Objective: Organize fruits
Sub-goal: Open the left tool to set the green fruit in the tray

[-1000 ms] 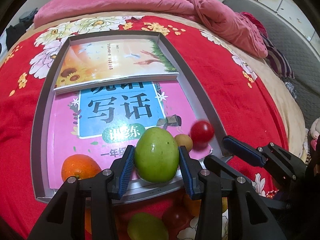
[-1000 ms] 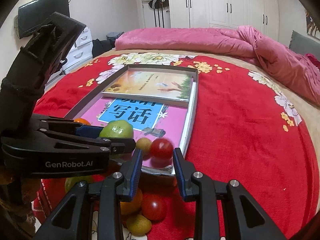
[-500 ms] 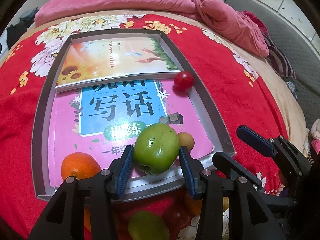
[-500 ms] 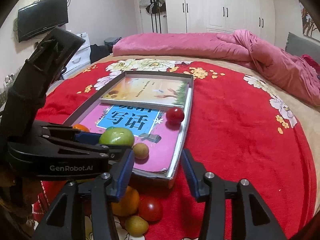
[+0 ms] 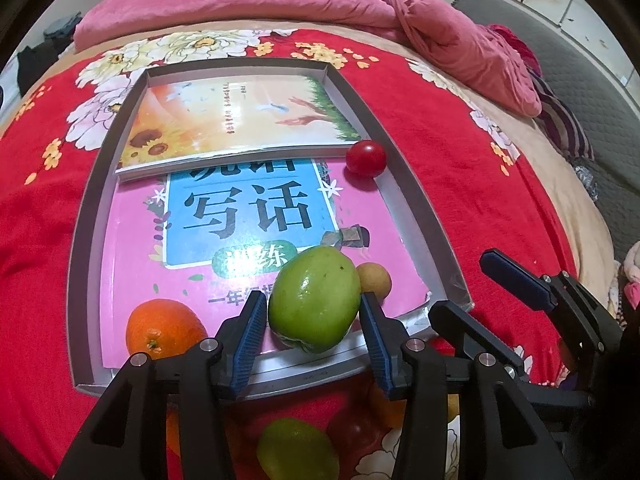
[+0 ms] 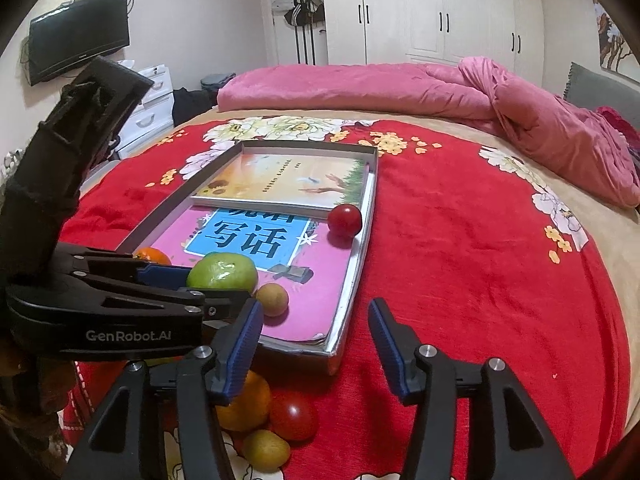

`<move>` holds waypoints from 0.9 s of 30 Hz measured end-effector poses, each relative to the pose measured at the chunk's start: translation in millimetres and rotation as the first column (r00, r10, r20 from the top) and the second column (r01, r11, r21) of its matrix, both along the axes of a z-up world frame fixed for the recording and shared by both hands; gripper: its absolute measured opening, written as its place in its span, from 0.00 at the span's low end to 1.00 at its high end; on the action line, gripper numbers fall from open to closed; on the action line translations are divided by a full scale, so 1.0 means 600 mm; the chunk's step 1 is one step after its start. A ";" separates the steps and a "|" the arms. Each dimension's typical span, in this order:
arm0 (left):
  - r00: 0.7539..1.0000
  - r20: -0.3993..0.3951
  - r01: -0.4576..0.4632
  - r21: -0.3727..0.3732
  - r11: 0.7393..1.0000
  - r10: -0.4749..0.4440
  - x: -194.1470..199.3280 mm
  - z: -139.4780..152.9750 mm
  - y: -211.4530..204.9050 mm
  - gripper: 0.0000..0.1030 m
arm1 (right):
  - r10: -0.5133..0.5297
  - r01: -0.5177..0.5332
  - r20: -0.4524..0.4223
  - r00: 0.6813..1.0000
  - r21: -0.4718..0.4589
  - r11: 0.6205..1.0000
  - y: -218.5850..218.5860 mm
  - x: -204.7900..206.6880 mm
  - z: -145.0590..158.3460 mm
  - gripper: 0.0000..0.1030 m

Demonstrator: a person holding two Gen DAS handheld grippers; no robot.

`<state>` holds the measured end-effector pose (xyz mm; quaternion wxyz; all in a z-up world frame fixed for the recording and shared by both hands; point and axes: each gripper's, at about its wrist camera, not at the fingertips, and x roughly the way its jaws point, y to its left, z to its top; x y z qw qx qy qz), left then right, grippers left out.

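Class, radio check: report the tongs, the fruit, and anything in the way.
Left tongs around green fruit over tray. Right tongs empty, jaws opening. Red tomato beside sunflower book. Nothing blocking.

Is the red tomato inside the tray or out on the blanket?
Inside. The red tomato rests on the pink book against the tray wall on the right in the left wrist view.

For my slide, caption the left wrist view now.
Left gripper straddles a green fruit over the tray; a red tomato sits farther back.
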<state>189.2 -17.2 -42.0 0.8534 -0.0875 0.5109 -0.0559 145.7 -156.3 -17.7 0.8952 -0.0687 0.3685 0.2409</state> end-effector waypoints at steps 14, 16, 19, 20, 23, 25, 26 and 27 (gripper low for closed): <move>1.000 0.019 -0.019 -0.013 1.000 0.020 -0.012 0.022 0.009 0.54 | -0.035 0.035 -0.003 0.999 0.009 0.999 -0.011 0.002 0.002 0.58; 1.000 0.020 -0.022 -0.015 1.000 0.022 -0.014 0.024 0.010 0.54 | -0.039 0.039 0.000 0.999 0.013 0.999 -0.012 0.002 0.003 0.62; 0.999 0.019 -0.025 -0.016 1.000 0.025 -0.015 0.025 0.011 0.55 | -0.041 0.041 0.006 0.999 0.016 0.999 -0.014 0.000 0.005 0.62; 0.999 0.019 -0.025 -0.016 1.000 0.025 -0.016 0.026 0.012 0.55 | -0.042 0.042 0.008 0.999 0.016 0.999 -0.014 0.000 0.005 0.62; 0.999 0.024 -0.026 -0.016 1.000 0.027 -0.021 0.031 0.013 0.56 | -0.047 0.047 0.011 0.999 0.015 0.999 -0.015 -0.001 0.007 0.63; 0.999 0.029 -0.023 -0.015 1.000 0.024 -0.023 0.035 0.012 0.57 | -0.048 0.048 0.019 0.999 0.018 0.999 -0.016 -0.003 0.010 0.69; 0.999 0.032 -0.022 -0.014 1.000 0.023 -0.025 0.037 0.012 0.58 | -0.048 0.048 0.024 0.999 0.019 0.999 -0.017 -0.004 0.011 0.69; 0.999 0.034 -0.022 -0.012 1.000 0.023 -0.026 0.039 0.012 0.58 | -0.049 0.048 0.031 0.998 0.020 0.999 -0.017 -0.005 0.013 0.69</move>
